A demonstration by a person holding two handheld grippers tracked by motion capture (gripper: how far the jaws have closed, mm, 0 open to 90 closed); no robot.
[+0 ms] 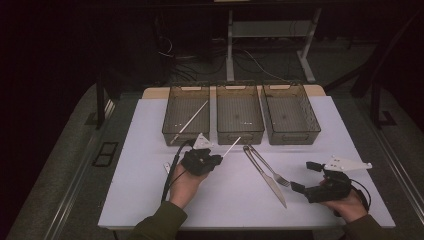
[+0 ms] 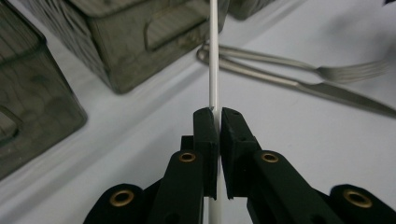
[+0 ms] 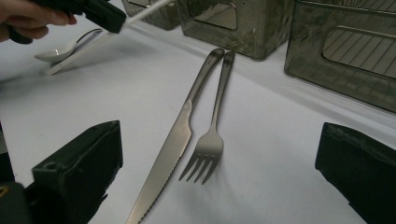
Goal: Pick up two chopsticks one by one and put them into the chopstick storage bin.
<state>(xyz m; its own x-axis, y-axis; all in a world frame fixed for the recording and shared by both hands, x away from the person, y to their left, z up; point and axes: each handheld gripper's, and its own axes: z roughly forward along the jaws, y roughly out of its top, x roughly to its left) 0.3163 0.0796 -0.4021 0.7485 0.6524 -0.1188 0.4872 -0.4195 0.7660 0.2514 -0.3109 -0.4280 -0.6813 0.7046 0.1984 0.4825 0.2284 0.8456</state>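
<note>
My left gripper point(image 1: 218, 159) point(image 2: 218, 114) is shut on a thin white stick point(image 1: 231, 147) point(image 2: 214, 70). It holds the stick a little above the white table, with the tip pointing toward the middle bin point(image 1: 240, 136). A metal knife point(image 1: 267, 177) point(image 3: 173, 144) and fork point(image 1: 272, 172) point(image 3: 210, 144) lie side by side at the table's centre. My right gripper point(image 1: 305, 176) rests at the right with its jaws wide apart, the knife and fork lying on the table ahead of them. In the right gripper view the left gripper point(image 3: 100, 14) shows at top left.
Three smoky clear bins stand in a row at the back: left point(image 1: 167, 112), middle, right point(image 1: 295, 136). A second white stick point(image 1: 192, 120) leans in the left bin. A spoon point(image 3: 65, 49) lies near the left hand. The white table top point(image 1: 225, 200) is open in front.
</note>
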